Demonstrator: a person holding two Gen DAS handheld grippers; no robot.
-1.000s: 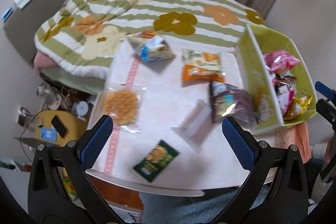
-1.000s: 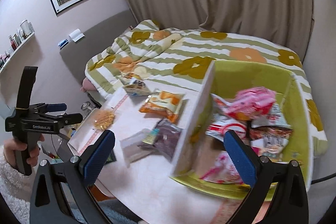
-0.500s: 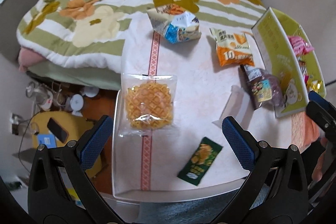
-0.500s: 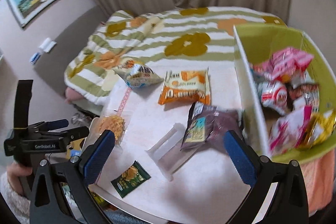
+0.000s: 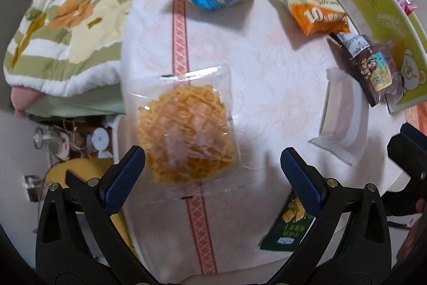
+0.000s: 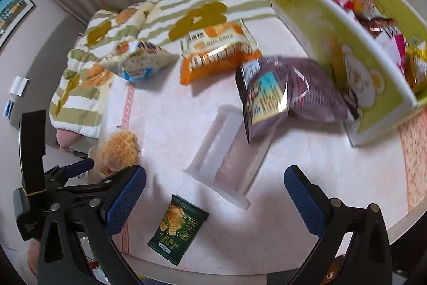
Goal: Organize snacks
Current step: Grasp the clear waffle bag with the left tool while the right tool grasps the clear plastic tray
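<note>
My left gripper [image 5: 212, 175] hangs open just above a clear-wrapped round waffle [image 5: 186, 135], its fingers either side of the packet's near end. My right gripper [image 6: 214, 198] is open over a clear white wrapped packet [image 6: 226, 149] and a small green cracker packet [image 6: 178, 229]. A purple bag [image 6: 291, 90] leans by the lime-green box [image 6: 320, 18] that holds several snacks. An orange bag [image 6: 216, 52] and a blue-and-white bag [image 6: 138, 63] lie farther back on the table.
The table top [image 5: 267, 71] is pale pink with a red patterned stripe. A striped floral quilt [image 5: 66, 18] lies beyond its far and left edges. Floor clutter [image 5: 61, 141] sits below the left edge. The left gripper's body [image 6: 40, 178] shows at the right wrist view's left.
Both grippers have dropped lower and closer to the table. The left one has moved in over the waffle packet; the right one has swung from the box toward the clear and green packets.
</note>
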